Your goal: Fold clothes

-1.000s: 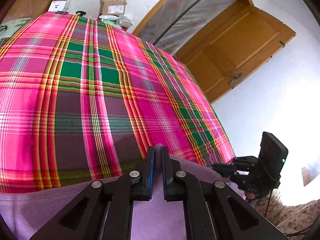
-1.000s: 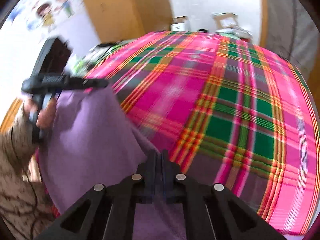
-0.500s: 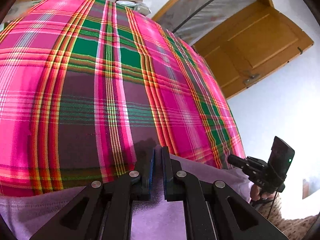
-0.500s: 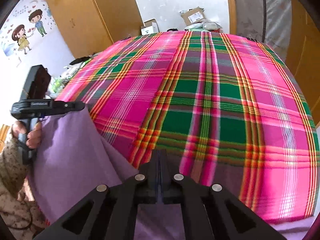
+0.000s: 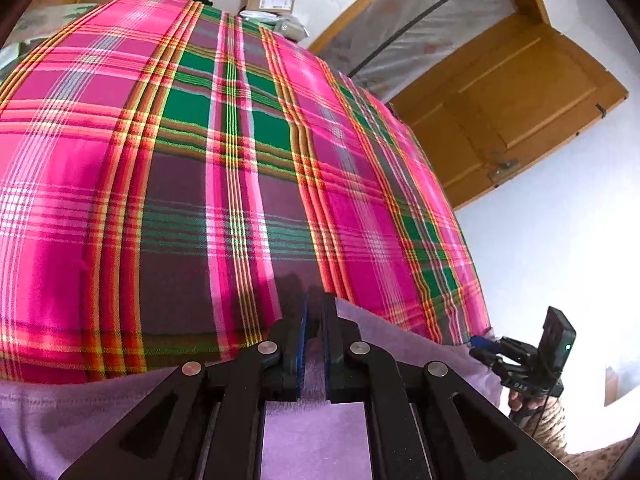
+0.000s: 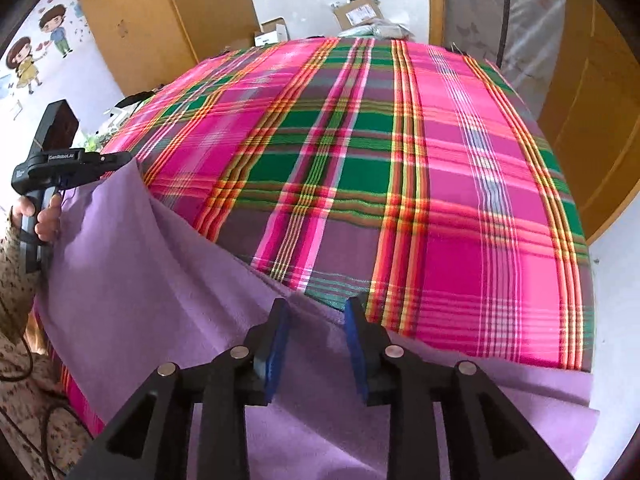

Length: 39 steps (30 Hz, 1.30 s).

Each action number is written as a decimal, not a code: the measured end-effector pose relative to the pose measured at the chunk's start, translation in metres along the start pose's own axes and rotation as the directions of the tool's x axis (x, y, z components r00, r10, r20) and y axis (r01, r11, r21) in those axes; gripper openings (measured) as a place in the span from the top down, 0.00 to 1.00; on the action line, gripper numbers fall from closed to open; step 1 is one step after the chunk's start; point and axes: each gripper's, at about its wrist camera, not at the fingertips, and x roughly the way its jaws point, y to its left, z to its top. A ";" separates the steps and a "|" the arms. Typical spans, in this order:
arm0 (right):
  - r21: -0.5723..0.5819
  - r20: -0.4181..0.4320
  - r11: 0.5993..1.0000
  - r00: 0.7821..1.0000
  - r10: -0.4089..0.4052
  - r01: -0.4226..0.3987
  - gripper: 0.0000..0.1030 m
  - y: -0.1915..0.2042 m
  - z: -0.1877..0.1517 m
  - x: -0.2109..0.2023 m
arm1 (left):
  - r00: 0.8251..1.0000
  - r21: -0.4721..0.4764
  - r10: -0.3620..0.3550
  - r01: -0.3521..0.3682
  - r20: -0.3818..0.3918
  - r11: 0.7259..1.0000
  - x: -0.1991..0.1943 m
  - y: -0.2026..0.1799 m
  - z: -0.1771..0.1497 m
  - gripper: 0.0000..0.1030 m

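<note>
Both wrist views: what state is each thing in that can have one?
Lilac fleece garment: partly spread on the bed's near edge, one end lifted.
Pink-and-green plaid bedcover: spread flat.
Left tool: shut on the garment.
Right tool: jaws have just been opening, garment under them, pads not pressing.
Brown wooden door: ajar.

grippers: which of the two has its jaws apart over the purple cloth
The right gripper: its blue pads stand clearly apart, having just opened, with the purple cloth loose between them. The left gripper is pinched shut on the cloth's edge.
</note>
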 end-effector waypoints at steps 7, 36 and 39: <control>-0.015 0.001 1.000 1.000 0.012 -0.012 0.70 0.006 -0.005 -0.002 | 1.000 0.017 0.028 -0.028 -0.012 0.999 0.000 -0.008 -0.001 0.94; 0.037 0.136 0.994 0.985 -0.108 0.104 0.84 0.008 -0.012 -0.033 | 0.998 0.017 0.066 -0.066 -0.003 0.998 0.001 -0.017 -0.008 0.87; 0.023 0.089 0.991 0.987 -0.132 0.130 0.80 0.014 -0.018 -0.021 | 0.999 0.027 0.047 -0.048 0.014 0.999 -0.010 -0.023 -0.013 0.87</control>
